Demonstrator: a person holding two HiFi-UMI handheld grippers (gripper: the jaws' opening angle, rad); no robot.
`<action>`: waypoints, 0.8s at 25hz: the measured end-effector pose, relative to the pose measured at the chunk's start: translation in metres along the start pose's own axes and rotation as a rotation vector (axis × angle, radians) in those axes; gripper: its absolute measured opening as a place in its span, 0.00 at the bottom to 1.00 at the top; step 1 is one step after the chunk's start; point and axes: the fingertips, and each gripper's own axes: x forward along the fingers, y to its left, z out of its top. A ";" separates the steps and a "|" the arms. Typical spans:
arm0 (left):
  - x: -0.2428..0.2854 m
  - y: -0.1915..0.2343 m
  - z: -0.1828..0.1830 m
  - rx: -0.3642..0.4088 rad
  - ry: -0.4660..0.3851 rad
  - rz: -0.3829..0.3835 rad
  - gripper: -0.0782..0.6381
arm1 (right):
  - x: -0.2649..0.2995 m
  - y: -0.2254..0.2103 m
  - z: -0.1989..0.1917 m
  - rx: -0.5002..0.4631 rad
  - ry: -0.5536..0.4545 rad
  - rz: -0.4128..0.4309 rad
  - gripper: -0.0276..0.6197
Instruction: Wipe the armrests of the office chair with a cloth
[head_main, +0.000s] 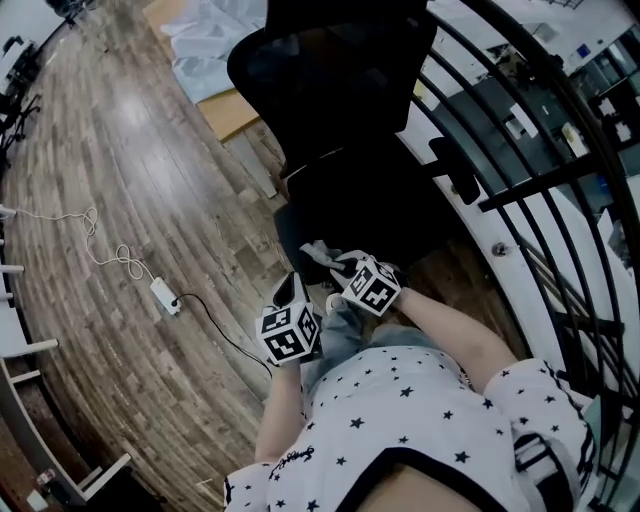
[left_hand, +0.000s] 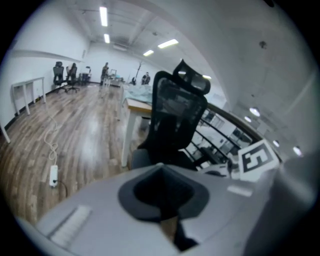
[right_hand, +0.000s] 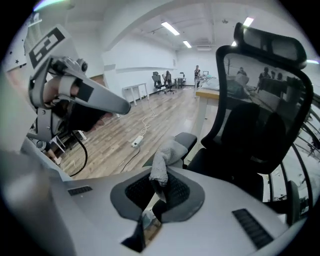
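Grey cloth (right_hand: 164, 161) is pinched in the right gripper (right_hand: 159, 186) by the office chair's armrest (right_hand: 188, 140); the left gripper (left_hand: 161, 169) is clenched on nothing.

The armrest (right_hand: 186, 140) is partly covered by the cloth (right_hand: 163, 160), whose lower end is lost between the jaws of the right hand-held gripper (right_hand: 159, 189), the left hand-held gripper (left_hand: 160, 166) body is blurred, and far figures (left_hand: 106, 72) are too small to be told.

Black office chair (head_main: 340, 90), grey cloth (right_hand: 160, 160), brown plank floor (head_main: 120, 180), star-patterned white shirt (head_main: 420, 410)
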 end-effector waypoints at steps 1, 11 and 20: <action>0.005 -0.002 0.005 0.011 0.000 -0.009 0.11 | -0.005 -0.005 0.003 0.016 -0.015 -0.010 0.09; 0.038 -0.051 0.039 0.122 0.021 -0.116 0.11 | -0.062 -0.048 0.015 0.204 -0.158 -0.123 0.09; 0.058 -0.106 0.040 0.158 0.034 -0.118 0.11 | -0.122 -0.082 0.004 0.259 -0.257 -0.152 0.09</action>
